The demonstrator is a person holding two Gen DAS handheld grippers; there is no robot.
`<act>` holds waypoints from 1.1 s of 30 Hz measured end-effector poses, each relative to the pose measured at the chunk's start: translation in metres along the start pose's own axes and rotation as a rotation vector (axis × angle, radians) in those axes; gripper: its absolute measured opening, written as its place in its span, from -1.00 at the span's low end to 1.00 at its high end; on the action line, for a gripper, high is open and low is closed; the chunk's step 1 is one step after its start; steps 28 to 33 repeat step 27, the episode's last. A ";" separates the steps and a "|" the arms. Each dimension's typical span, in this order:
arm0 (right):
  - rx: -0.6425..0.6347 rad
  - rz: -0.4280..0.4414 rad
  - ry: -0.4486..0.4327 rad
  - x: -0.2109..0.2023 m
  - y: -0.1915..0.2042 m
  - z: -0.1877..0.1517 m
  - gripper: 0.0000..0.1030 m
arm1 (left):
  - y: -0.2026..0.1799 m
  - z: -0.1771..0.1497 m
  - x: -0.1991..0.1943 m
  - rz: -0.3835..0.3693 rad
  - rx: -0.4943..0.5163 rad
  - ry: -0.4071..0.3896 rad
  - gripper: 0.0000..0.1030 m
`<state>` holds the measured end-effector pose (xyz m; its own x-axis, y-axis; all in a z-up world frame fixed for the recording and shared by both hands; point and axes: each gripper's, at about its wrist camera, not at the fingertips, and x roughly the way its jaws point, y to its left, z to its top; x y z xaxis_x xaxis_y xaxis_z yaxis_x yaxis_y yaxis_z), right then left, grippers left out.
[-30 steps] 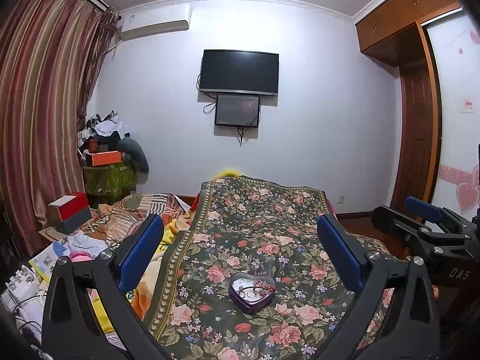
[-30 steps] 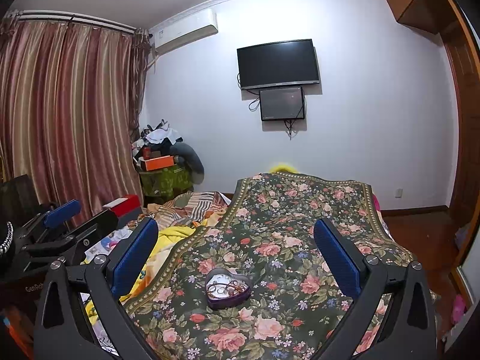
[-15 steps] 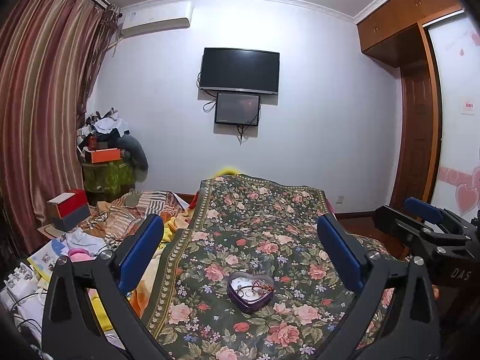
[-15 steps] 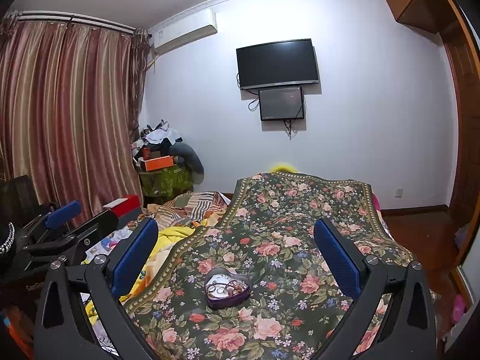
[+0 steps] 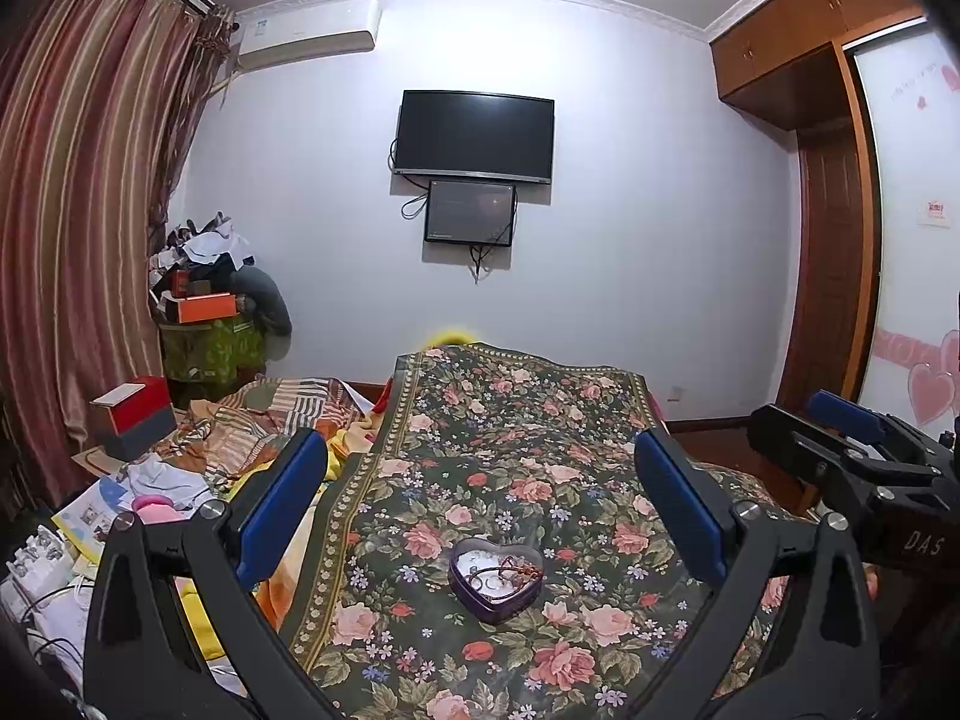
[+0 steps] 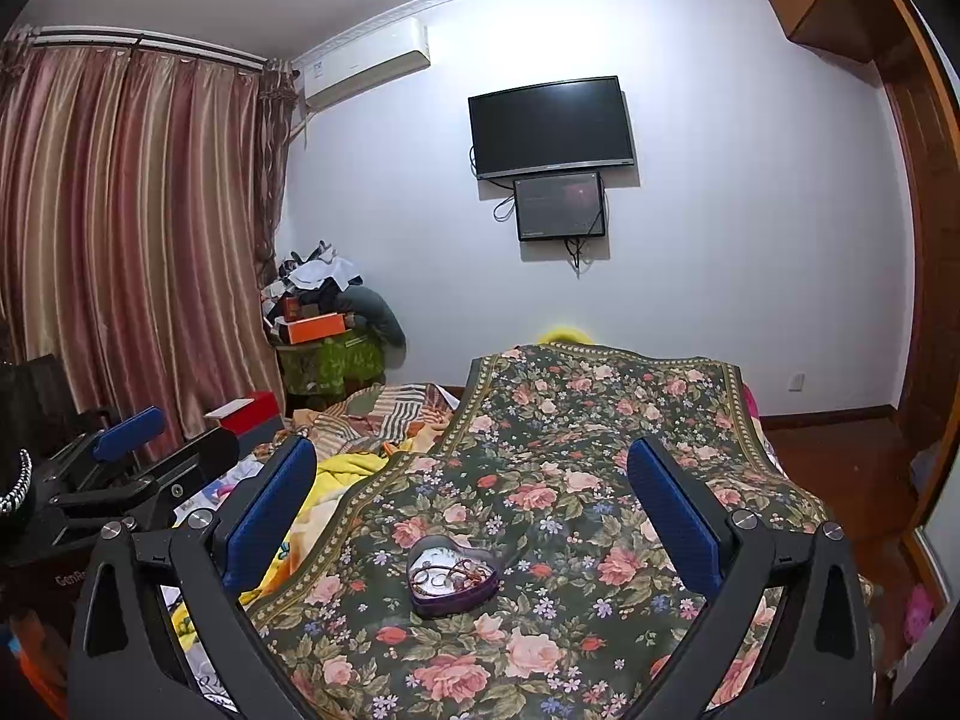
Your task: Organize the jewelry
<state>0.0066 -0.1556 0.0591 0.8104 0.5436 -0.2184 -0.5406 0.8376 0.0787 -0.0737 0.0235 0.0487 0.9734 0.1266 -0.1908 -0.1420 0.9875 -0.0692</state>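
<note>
A purple heart-shaped tin [image 5: 496,578] lies open on the floral bedspread [image 5: 516,450], with a tangle of jewelry [image 5: 501,575] inside: rings and a reddish beaded string. My left gripper [image 5: 480,468] hovers above and short of the tin, open, nothing between its blue pads. From the right wrist, the same tin [image 6: 453,579] with its jewelry [image 6: 450,575] sits low between the blue pads of my right gripper [image 6: 473,471], which is also open and empty. Each gripper shows at the edge of the other's view: the right one [image 5: 852,426], the left one [image 6: 129,426].
Crumpled striped and yellow bedding [image 5: 264,420] lies left of the floral spread. A red and grey box [image 5: 135,420], papers and cables [image 5: 54,546] crowd the left floor. A pile of clothes and boxes [image 5: 210,300] stands in the corner by the curtain [image 5: 78,210]. A wardrobe [image 5: 834,210] fills the right wall.
Both views have shifted only slightly; the tin sits a touch lower and nearer between the left pads. Both grippers stay open and nothing has been picked up.
</note>
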 end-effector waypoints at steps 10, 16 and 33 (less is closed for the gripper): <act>0.001 -0.002 -0.002 -0.001 -0.001 -0.001 1.00 | 0.001 0.002 0.000 -0.018 -0.014 0.007 0.99; 0.002 -0.003 -0.001 -0.001 -0.002 -0.001 1.00 | 0.001 0.003 0.000 -0.028 -0.019 0.009 0.99; 0.005 -0.005 0.009 -0.001 -0.001 -0.004 1.00 | 0.001 0.003 0.000 -0.032 -0.015 0.013 0.99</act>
